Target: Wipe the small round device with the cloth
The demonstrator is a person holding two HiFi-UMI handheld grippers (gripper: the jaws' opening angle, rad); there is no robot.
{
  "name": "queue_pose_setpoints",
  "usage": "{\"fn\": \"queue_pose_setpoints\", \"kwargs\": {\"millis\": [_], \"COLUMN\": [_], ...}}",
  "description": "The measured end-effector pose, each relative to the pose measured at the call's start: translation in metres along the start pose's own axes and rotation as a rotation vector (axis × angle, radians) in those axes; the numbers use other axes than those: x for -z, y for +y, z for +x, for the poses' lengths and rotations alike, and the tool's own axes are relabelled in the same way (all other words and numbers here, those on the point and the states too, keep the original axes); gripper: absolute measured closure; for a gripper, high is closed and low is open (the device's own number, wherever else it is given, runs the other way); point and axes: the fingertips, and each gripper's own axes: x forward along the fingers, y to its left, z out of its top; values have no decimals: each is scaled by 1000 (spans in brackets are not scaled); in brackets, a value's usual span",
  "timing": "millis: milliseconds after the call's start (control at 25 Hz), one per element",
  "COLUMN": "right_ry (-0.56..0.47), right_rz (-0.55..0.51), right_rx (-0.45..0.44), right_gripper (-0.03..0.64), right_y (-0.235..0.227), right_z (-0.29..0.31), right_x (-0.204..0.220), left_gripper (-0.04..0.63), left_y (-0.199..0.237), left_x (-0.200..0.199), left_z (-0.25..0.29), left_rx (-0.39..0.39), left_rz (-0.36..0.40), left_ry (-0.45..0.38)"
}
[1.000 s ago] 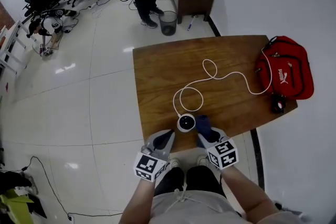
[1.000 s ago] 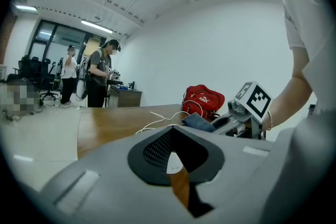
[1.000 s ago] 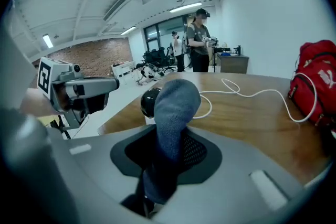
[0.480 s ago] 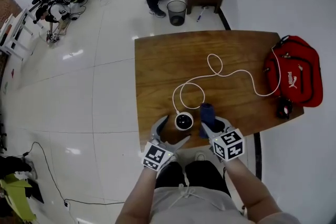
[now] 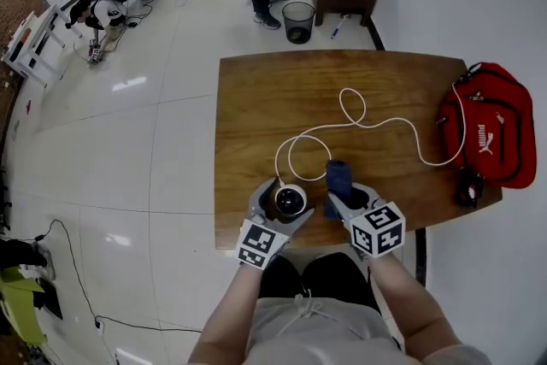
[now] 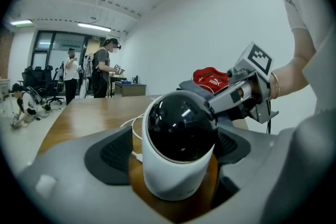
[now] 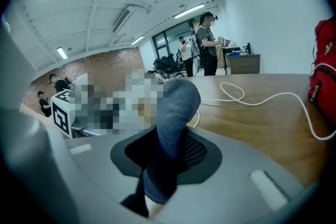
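L gripper just opened wide round the device: white body, glossy blk dome. My R gripper clamps fuzzy blue cloth.

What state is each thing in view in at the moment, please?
device: upright on the table, between the left jaws.
left gripper: open, jaws just opened, not gripping.
right gripper: shut on the cloth.
cloth: held, sticking up.
cable: runs to the device, loosely looped.
bag: lying at the table edge.

Glossy plastic device, fuzzy cloth, matt wood table.
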Motion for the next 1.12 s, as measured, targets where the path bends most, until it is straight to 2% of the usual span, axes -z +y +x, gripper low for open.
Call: {"fn": "queue_pose_setpoints", "kwargs": {"millis": [160,360,480,560,680,800,880,1000,1120], "right_ry": [-16,-6,7,23,64,76,60,41,4], "right_rz": [1,-1,1,-7,-12,13,-9,-86,-144], "right_rx": [-17,-24,-28,-31,-37,-85,-118,-135,-182], "right_gripper": [506,506,506,506,506,506,506,506,506], "right_y": [-4,-10,-11,-10,-6,9,20,30,44], "right_z": [-3,-12,-19,-24,-31,-35,-35,-37,-41], "right_x": [-4,-3,-6,-8,-10,-25,-46,-71,-88], "left_gripper": [193,205,208,209,209,209,209,209,209], "left_y": [-4,-3,-9,-18,-27,-34,-37,-40,-40], "left_x": [0,1,-4,-27,-83,-137,-167,-198,-212], "left_z": [7,8,5,1,-8,-17,-20,-22,-20], "left_rx": [20,-1,19,47,83,109,122,142,148], "left_rz": [4,-4,-51,-75,-80,-51,-20,-4,30], "left_ry": [19,21,36,6,-60,-97,-111,-142,-157]}}
